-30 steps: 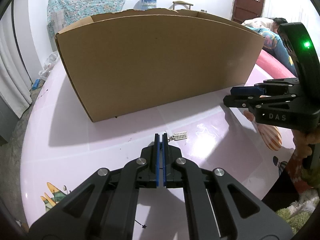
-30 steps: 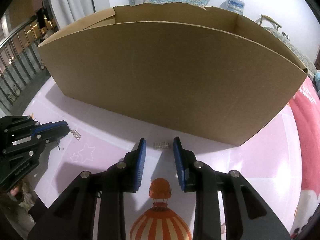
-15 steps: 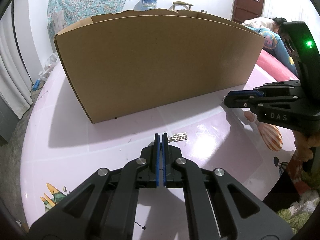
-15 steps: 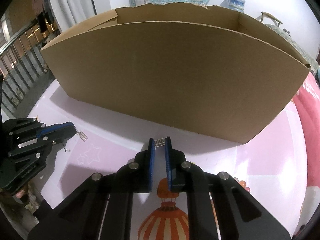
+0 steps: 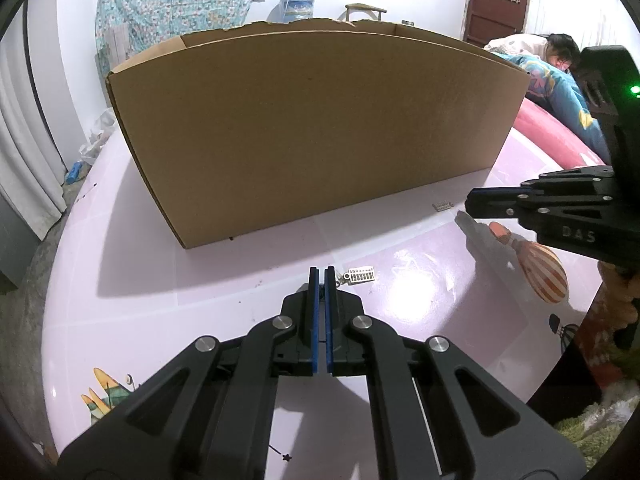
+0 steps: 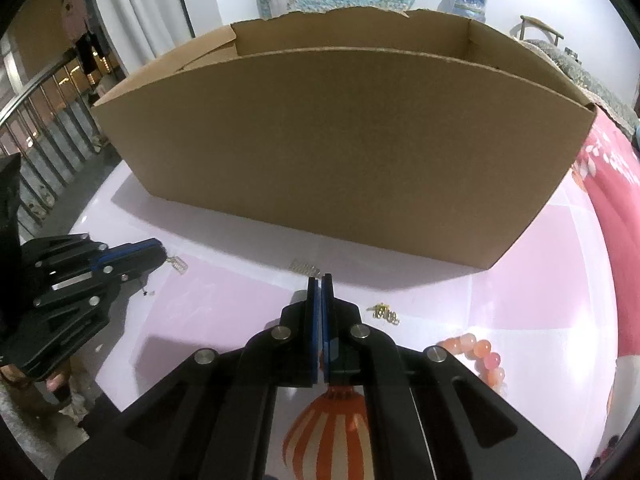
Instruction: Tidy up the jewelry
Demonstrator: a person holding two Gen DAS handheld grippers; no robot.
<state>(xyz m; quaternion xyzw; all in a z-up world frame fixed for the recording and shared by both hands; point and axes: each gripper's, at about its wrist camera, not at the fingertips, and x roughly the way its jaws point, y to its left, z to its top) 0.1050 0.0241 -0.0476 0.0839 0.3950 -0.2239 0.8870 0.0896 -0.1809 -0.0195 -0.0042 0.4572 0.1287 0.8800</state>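
Observation:
My left gripper [image 5: 320, 273] is shut on the hook of a small silver earring [image 5: 362, 275], which sticks out to the right of its tips. In the right wrist view the same earring [image 6: 178, 264] dangles at the left gripper [image 6: 158, 249]. My right gripper [image 6: 320, 279] is shut, with no gap between its blue pads [image 6: 314, 312]. A second silver earring [image 6: 305, 267] lies on the pink table [image 6: 224, 312] just ahead and left of those tips. I cannot tell whether its hook is caught. From the left wrist view this earring [image 5: 443, 205] sits a little apart from the right gripper [image 5: 469, 202].
A large open cardboard box [image 6: 340, 152] stands across the table right behind both earrings. A small gold piece [image 6: 386, 313] and a bracelet of pink-orange beads [image 6: 486, 356] lie to the right of my right gripper. A person [image 5: 558, 50] lies at the back right.
My right gripper's jaws closed from open around the second silver earring, which now shows just left of the tips. The view rose a little. The left gripper and its earring stayed still.

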